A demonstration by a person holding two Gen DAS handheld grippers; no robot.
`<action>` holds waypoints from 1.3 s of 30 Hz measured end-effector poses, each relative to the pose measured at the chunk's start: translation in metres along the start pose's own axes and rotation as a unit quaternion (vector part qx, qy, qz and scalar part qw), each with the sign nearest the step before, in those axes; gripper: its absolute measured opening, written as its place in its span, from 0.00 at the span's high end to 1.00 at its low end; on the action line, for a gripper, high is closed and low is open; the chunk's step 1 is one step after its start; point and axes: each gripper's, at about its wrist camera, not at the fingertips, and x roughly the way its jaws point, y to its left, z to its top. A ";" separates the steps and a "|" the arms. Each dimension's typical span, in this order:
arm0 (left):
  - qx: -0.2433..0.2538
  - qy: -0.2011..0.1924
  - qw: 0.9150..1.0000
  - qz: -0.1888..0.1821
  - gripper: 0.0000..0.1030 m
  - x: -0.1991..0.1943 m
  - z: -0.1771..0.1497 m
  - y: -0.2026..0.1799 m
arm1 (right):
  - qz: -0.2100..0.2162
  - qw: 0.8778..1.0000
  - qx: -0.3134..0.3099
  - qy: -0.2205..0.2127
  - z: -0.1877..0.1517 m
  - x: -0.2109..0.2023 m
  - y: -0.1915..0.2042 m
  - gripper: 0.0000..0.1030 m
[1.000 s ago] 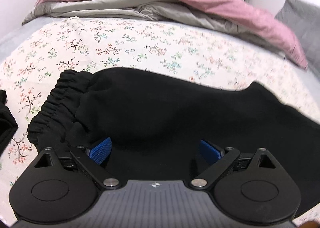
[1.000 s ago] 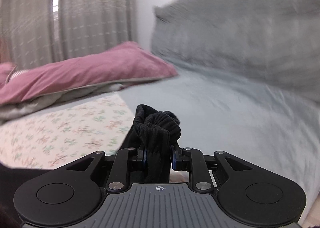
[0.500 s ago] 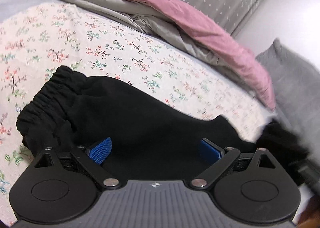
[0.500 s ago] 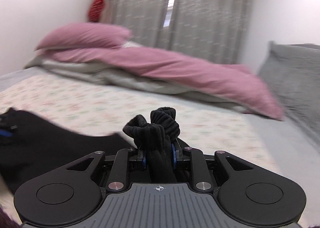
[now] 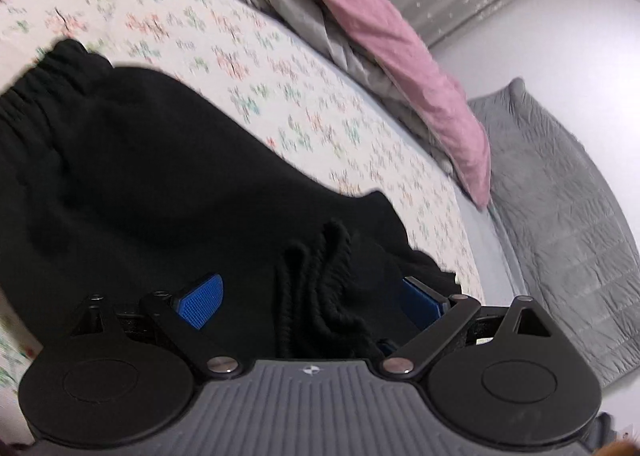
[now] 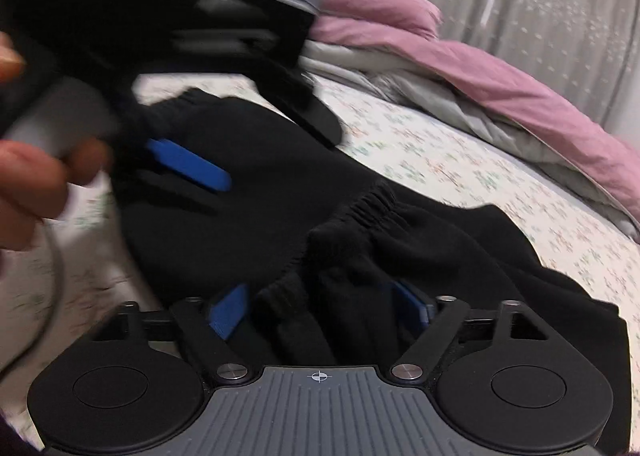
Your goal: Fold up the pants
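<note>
- While the bed with its floral sheet carries everything, the black pants lie across its near part, waistband toward the left edge in the left wrist view and well short of the pink duvet heaped along the far side.
- Ribbed cuffs now rest on top of the pants' upper part, so the lengthwise fold looks nearly made.
- Right gripper has its jaws opening; cuff fabric sits between the blue pads but is no longer pinched. A clean step would likely mean drawing straight back, so the cloth is not dragged off the stack.
- Left gripper stands spread wide above the cloth, grasping nothing; in the right wrist view it hovers just beside the cuffs, a hand around its handle.
- Pressing the layers flat there would probably keep the edges aligned.
</note>
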 end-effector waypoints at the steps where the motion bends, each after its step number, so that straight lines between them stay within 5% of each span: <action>1: 0.001 0.006 1.000 0.005 0.00 0.004 -0.001 -0.002 | 0.009 1.000 -0.010 -0.002 0.000 -0.006 0.000 0.20; 6: -0.002 0.026 0.999 0.035 0.00 0.024 -0.002 -0.013 | -0.002 1.000 -0.004 0.004 -0.011 -0.038 -0.019 0.20; 12: 0.014 0.038 0.995 0.088 0.00 0.055 -0.009 -0.036 | -0.007 0.988 0.155 0.021 -0.043 -0.068 -0.087 0.20; 13: 0.027 0.029 0.994 0.106 0.06 0.058 -0.013 -0.042 | -0.012 0.986 0.167 0.022 -0.048 -0.072 -0.093 0.20; 14: 0.043 0.020 0.991 0.125 0.32 0.061 -0.016 -0.047 | -0.018 0.983 0.179 0.023 -0.052 -0.077 -0.099 0.20; 17: 0.085 0.004 0.983 0.162 0.65 0.063 -0.020 -0.055 | -0.025 0.980 0.197 0.024 -0.063 -0.086 -0.106 0.20; 24: 0.095 -0.054 0.983 0.148 0.69 0.023 -0.004 -0.059 | -0.025 0.974 0.223 0.040 -0.071 -0.076 -0.119 0.20; 29: 0.121 -0.099 0.970 0.184 0.69 -0.011 0.021 -0.050 | -0.021 0.977 0.211 0.024 -0.067 -0.085 -0.116 0.20; 32: 0.145 -0.083 0.964 0.208 0.67 -0.019 0.034 -0.026 | -0.019 0.978 0.208 0.025 -0.066 -0.083 -0.115 0.20; 34: 0.118 -0.065 0.962 0.239 0.68 -0.017 0.035 0.000 | -0.019 0.977 0.212 0.029 -0.066 -0.078 -0.117 0.20; 39: 0.119 -0.089 0.958 0.244 0.68 -0.025 0.034 0.012 | -0.003 0.969 0.245 0.038 -0.071 -0.073 -0.124 0.20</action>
